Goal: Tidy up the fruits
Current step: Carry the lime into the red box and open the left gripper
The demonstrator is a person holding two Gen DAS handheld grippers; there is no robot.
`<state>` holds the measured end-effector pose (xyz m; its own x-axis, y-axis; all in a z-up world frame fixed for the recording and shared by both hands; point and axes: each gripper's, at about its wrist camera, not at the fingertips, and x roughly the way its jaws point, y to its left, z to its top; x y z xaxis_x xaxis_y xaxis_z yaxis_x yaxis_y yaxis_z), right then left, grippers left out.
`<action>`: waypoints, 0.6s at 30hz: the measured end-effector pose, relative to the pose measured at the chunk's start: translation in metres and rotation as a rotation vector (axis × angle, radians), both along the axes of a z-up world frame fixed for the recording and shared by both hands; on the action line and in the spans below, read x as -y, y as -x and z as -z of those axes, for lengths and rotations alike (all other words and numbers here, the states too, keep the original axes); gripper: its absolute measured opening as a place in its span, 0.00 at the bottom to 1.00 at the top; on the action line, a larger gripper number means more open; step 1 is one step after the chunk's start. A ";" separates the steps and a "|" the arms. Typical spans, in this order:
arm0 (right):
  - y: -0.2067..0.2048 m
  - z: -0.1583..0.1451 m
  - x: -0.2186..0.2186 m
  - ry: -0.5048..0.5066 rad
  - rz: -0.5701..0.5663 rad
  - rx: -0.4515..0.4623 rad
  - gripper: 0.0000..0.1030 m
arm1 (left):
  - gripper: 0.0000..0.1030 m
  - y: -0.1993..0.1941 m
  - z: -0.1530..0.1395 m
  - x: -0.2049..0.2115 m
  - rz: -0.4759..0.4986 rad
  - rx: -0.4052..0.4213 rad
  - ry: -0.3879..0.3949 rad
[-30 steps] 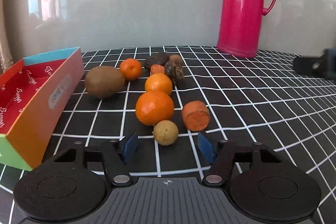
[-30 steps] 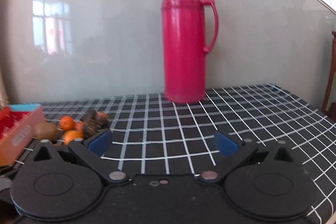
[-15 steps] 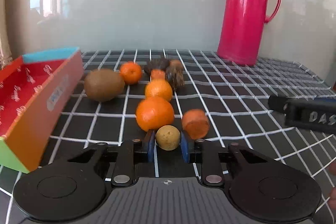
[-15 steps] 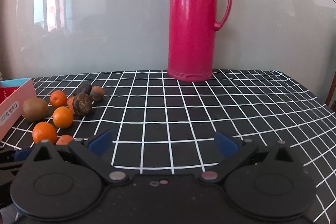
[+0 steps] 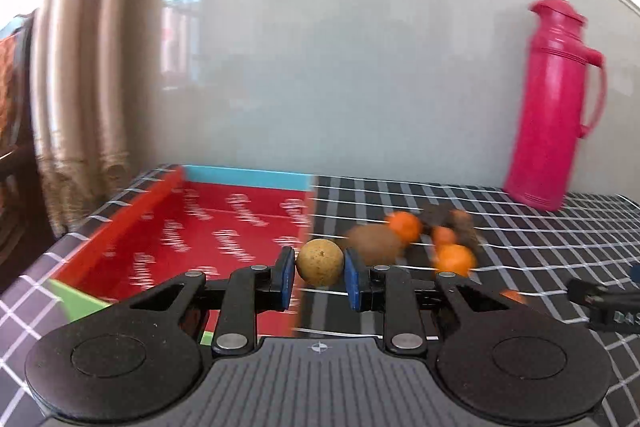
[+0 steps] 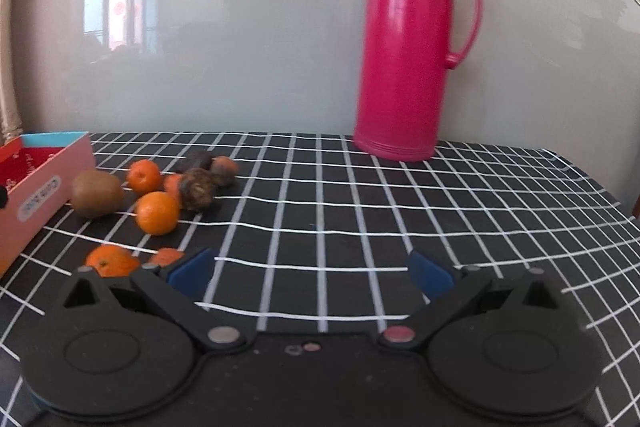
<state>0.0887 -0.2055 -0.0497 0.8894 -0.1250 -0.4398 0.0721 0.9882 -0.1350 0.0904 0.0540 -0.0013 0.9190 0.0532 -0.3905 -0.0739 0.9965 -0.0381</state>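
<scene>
My left gripper [image 5: 320,277] is shut on a small round tan fruit [image 5: 320,263] and holds it in the air beside the right wall of the red box [image 5: 208,227]. A kiwi [image 5: 374,245] and several oranges [image 5: 404,225] lie blurred on the cloth to the right. In the right wrist view my right gripper [image 6: 312,273] is open and empty above the checked cloth. To its left lie the kiwi [image 6: 97,199], oranges [image 6: 157,211], dark brown fruits [image 6: 198,189] and the box [image 6: 44,179].
A tall pink thermos [image 6: 404,43] stands at the back by the grey wall; it also shows in the left wrist view [image 5: 554,111]. A beige curtain [image 5: 80,87] hangs at the left. The black checked cloth [image 6: 360,207] covers the table. The right gripper's tip [image 5: 604,301] shows at right.
My left gripper closed on the tan fruit, lifted it off the cloth and swung left toward the red box. The right gripper moved closer to the fruits and stayed open.
</scene>
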 end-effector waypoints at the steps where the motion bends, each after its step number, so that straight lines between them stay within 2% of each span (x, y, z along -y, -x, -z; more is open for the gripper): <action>1: 0.000 0.001 -0.004 0.006 -0.011 0.002 1.00 | 0.26 -0.001 0.000 -0.007 -0.018 -0.003 0.005; 9: -0.002 0.003 -0.025 0.024 -0.055 0.014 1.00 | 0.27 -0.009 0.012 -0.045 -0.111 -0.050 0.032; 11: -0.003 0.002 -0.027 0.020 -0.059 0.022 1.00 | 0.53 -0.007 0.011 -0.047 -0.115 -0.038 0.030; 12: -0.002 0.002 -0.028 0.018 -0.062 0.024 1.00 | 0.75 -0.006 0.010 -0.047 -0.120 -0.023 0.030; 13: -0.002 0.002 -0.029 0.019 -0.064 0.025 1.00 | 0.84 -0.004 0.009 -0.045 -0.119 -0.008 0.022; 18: -0.004 0.003 -0.033 0.032 -0.081 0.027 1.00 | 0.87 -0.002 0.008 -0.037 -0.091 0.007 0.008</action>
